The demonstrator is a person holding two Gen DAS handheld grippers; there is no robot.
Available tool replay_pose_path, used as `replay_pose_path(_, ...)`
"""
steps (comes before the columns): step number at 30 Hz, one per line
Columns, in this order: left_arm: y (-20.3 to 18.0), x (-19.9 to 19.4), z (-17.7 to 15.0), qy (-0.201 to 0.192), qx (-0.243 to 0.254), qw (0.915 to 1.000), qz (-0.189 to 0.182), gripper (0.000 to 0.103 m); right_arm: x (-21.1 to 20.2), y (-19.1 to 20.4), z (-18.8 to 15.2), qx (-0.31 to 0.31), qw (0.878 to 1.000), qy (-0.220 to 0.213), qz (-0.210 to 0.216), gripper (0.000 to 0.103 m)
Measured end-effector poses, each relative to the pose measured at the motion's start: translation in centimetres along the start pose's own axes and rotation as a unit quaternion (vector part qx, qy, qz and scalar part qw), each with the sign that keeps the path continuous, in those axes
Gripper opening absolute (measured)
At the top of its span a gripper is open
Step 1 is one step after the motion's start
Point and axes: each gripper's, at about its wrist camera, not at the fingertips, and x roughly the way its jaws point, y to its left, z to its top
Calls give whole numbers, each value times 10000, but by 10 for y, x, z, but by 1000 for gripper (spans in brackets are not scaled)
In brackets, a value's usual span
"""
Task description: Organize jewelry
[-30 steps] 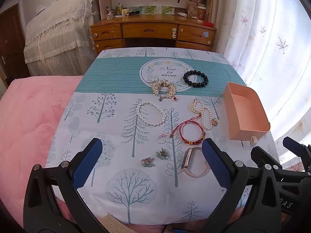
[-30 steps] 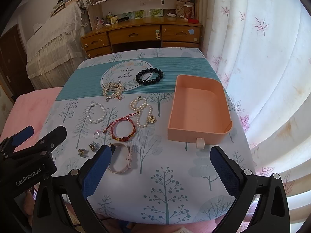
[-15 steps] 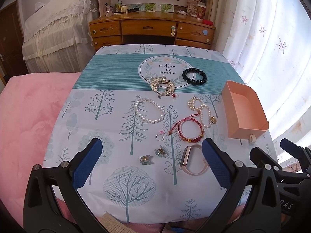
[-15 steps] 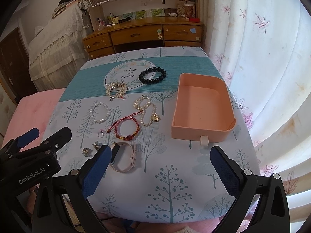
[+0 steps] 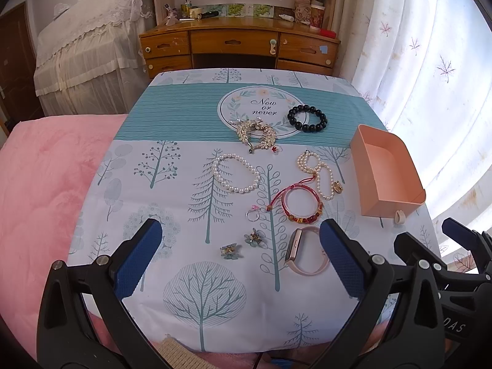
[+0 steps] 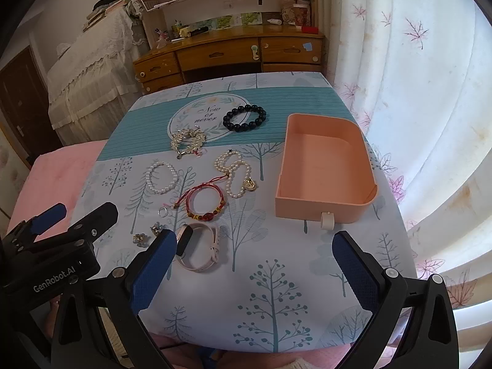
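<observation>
Altogether five bracelets (image 5: 238,173), one tray (image 5: 386,173)

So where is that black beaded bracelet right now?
The black beaded bracelet lies at the table's far end, on the teal stripe beside the "Now or never" circle, left of the pink tray.

on the cloth lie six bracelets (image 5: 236,173), one ring (image 5: 252,215), two flower earrings (image 5: 243,244), one pink watch (image 5: 304,253) and one peach drawer (image 5: 387,172).
</observation>
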Motion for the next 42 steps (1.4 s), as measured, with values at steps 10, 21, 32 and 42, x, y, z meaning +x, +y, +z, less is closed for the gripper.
replay_pose_path(10, 2, 1, -2, 50, 12, 10000, -12, 102, 3, 1, 0, -27, 10000, 42, 26, 102)
replay_pose_path(21, 7, 14, 3, 224, -49, 9997, -11, 102, 16, 9, 3, -158, 9997, 170, 52, 99)
replay_pose_path(32, 12, 34, 13, 414, 0, 9991, -20, 102, 33, 15, 11, -250, 9994, 243, 65, 90)
replay_pose_path(42, 50, 74, 54, 750, -243, 9967, 169, 102, 52, 16, 57, -335, 9990, 215, 211, 89)
